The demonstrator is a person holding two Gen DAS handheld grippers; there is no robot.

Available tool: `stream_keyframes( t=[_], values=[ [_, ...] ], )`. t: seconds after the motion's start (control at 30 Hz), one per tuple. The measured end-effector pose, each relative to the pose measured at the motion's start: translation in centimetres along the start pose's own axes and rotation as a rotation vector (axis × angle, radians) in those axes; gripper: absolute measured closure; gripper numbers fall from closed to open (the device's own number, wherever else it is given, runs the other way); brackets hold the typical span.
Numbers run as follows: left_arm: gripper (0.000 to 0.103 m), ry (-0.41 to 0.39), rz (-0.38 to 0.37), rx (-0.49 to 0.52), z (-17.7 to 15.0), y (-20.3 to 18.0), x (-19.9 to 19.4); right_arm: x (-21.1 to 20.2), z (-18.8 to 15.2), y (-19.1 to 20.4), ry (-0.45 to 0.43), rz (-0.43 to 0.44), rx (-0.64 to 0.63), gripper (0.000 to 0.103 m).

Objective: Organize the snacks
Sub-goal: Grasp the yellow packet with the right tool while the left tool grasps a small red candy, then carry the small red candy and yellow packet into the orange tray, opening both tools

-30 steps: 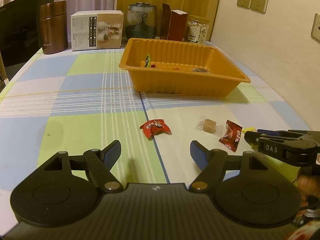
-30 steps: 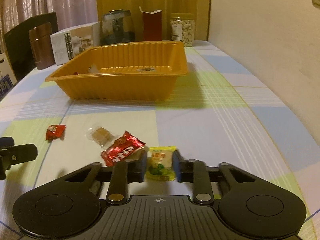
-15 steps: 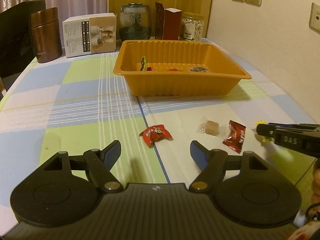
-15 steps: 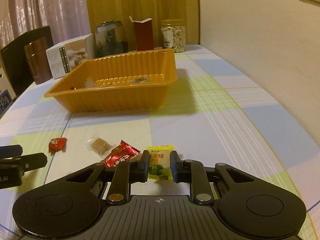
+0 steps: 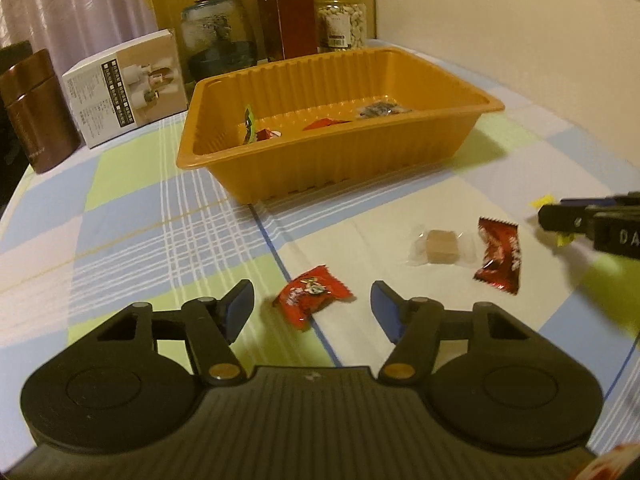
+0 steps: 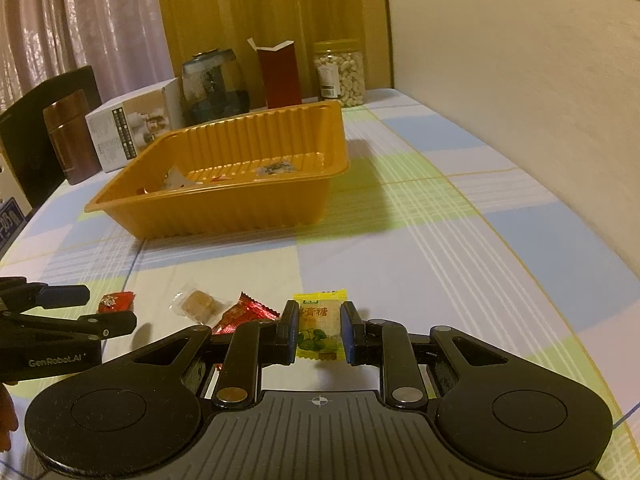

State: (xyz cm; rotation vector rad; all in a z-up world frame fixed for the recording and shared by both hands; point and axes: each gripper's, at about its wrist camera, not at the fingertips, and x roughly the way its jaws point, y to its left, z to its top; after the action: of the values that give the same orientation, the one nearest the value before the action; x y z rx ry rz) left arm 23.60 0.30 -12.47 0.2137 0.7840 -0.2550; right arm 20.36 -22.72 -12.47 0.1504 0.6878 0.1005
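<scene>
Tray-bound, yellow-green wrapped candy [image 6: 319, 327] sits clamped in right tool [image 6: 319, 334]; left tool [image 5: 312, 307] (closing) straddles crinkled red wrapped sweet [image 5: 313, 295].

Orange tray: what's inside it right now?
A few wrapped snacks lie in the orange tray: a green one, red ones, a dark one. Its near wall hides the front floor.

A home dining room: checked cloth on the desk [image 6: 400, 240], curtains [image 6: 80, 20] upper left, nut jar [image 6: 340, 74] at the back.
</scene>
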Motion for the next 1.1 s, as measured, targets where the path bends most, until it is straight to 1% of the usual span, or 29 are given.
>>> stream_keyframes(
  t=[0.23, 0.3, 0.43, 0.5, 0.57, 0.6, 0.63, 0.67, 0.8, 0.97, 1.1],
  values=[
    [0.042, 0.016, -0.016, -0.007, 0.1, 1.0, 0.7, 0.1, 0.1, 0.0, -0.002, 0.005, 0.013, 0.081],
    [0.048, 0.017, -0.035, -0.020, 0.2, 1.2, 0.9, 0.2, 0.1, 0.0, -0.001, 0.006, 0.015, 0.081],
    [0.056, 0.021, -0.070, -0.043, 0.4, 1.6, 1.1, 0.2, 0.1, -0.1, -0.002, 0.005, 0.020, 0.081],
    [0.066, 0.022, -0.091, -0.058, 0.4, 1.7, 1.1, 0.1, 0.2, -0.1, -0.003, 0.005, 0.025, 0.081],
    [0.072, 0.025, -0.102, -0.062, 0.3, 1.5, 0.9, 0.1, 0.2, -0.1, -0.004, 0.007, 0.028, 0.081],
    [0.079, 0.027, -0.109, -0.057, 0.3, 1.3, 0.8, 0.1, 0.3, 0.0, -0.005, 0.007, 0.028, 0.081],
    [0.080, 0.031, -0.114, -0.059, 0.3, 1.2, 0.6, 0.1, 0.3, 0.0, -0.006, 0.009, 0.028, 0.081],
    [0.083, 0.035, -0.113, -0.066, 0.3, 1.2, 0.5, 0.1, 0.4, 0.0, -0.007, 0.011, 0.029, 0.081],
    [0.083, 0.036, -0.108, -0.106, 0.1, 1.1, -0.3, -0.2, 0.6, 0.4, -0.019, 0.017, 0.029, 0.081],
    [0.084, 0.020, -0.111, -0.122, 0.5, 0.6, -1.8, -0.6, 0.9, 1.0, -0.035, 0.027, 0.021, 0.081],
    [0.083, 0.013, -0.116, -0.171, 0.7, 0.4, -2.7, -0.9, 0.9, 1.4, -0.040, 0.032, 0.007, 0.081]
  ],
)
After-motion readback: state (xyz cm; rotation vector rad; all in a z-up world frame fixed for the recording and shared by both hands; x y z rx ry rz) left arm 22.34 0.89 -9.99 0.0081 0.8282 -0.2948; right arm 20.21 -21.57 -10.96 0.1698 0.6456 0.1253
